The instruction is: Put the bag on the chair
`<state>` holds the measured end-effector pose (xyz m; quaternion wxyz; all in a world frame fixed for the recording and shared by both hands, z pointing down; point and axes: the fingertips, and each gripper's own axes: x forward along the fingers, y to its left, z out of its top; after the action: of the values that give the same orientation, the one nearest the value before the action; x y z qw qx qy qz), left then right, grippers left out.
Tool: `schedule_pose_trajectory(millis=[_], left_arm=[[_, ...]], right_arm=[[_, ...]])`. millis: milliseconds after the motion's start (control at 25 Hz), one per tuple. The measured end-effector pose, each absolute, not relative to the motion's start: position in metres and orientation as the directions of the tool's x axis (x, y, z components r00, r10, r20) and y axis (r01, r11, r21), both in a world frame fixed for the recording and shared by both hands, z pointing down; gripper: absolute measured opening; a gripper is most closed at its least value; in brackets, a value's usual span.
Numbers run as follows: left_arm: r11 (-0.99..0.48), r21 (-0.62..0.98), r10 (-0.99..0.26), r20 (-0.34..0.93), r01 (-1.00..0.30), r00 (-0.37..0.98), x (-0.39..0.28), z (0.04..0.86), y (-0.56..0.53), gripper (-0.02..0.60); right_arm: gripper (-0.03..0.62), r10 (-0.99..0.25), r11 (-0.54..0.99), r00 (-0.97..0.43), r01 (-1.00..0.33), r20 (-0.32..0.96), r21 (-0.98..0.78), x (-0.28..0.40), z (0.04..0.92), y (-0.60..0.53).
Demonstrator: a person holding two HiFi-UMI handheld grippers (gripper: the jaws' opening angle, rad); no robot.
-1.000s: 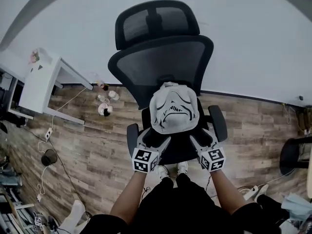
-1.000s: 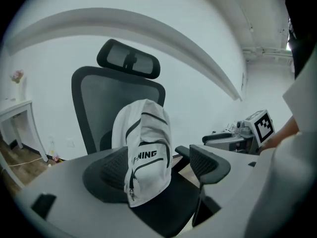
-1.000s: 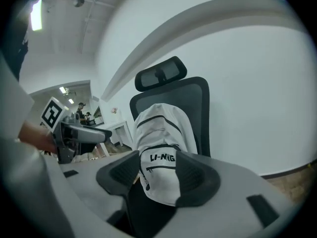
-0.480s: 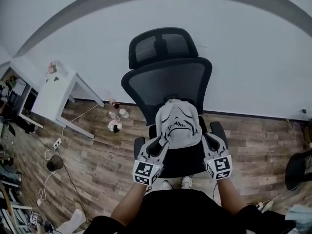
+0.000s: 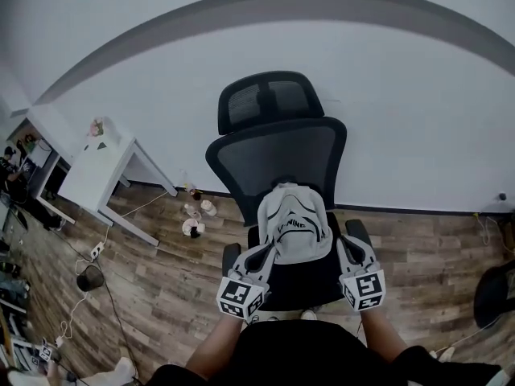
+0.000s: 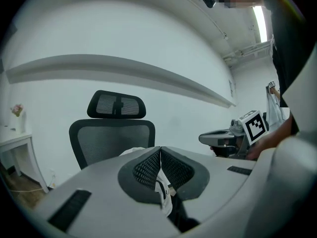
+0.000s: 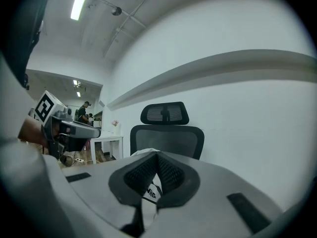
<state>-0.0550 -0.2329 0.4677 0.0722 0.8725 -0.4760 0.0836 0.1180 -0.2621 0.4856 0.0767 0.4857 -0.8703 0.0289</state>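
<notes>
A grey-white bag (image 5: pixel 294 223) with black print stands on the seat of the black mesh office chair (image 5: pixel 278 155), leaning against its backrest. My left gripper (image 5: pixel 269 256) is at the bag's lower left corner and my right gripper (image 5: pixel 348 252) at its lower right. Both have just been closing. In the left gripper view the pads (image 6: pixel 148 170) meet with bag fabric (image 6: pixel 164 195) pinched low between them. The right gripper view shows the same: its pads (image 7: pixel 168 175) press on printed fabric (image 7: pixel 151 192). The chair's backrest (image 7: pixel 168 138) rises straight ahead.
A white desk (image 5: pixel 100 167) stands at the left wall. Cups and small items (image 5: pixel 195 219) sit on the wooden floor beside the chair. Cables and a dark bin (image 5: pixel 88 278) lie further left. Another black chair (image 5: pixel 495 292) shows at the right edge.
Both grippers went from open beside the bag to shut at its lower corners, and they rose. The bag now looks narrower and more upright against the backrest.
</notes>
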Motion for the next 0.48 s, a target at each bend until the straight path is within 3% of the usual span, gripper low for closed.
schedule_pose_trajectory(millis=[480], left_arm=[[-0.555, 0.07, -0.803, 0.216, -0.829, 0.556, -0.052, 0.472, -0.223, 0.023]], right_arm=[[0.02, -0.804, 0.587, -0.572, -0.807, 0.163, 0.059, 0.092, 0.465, -0.261]])
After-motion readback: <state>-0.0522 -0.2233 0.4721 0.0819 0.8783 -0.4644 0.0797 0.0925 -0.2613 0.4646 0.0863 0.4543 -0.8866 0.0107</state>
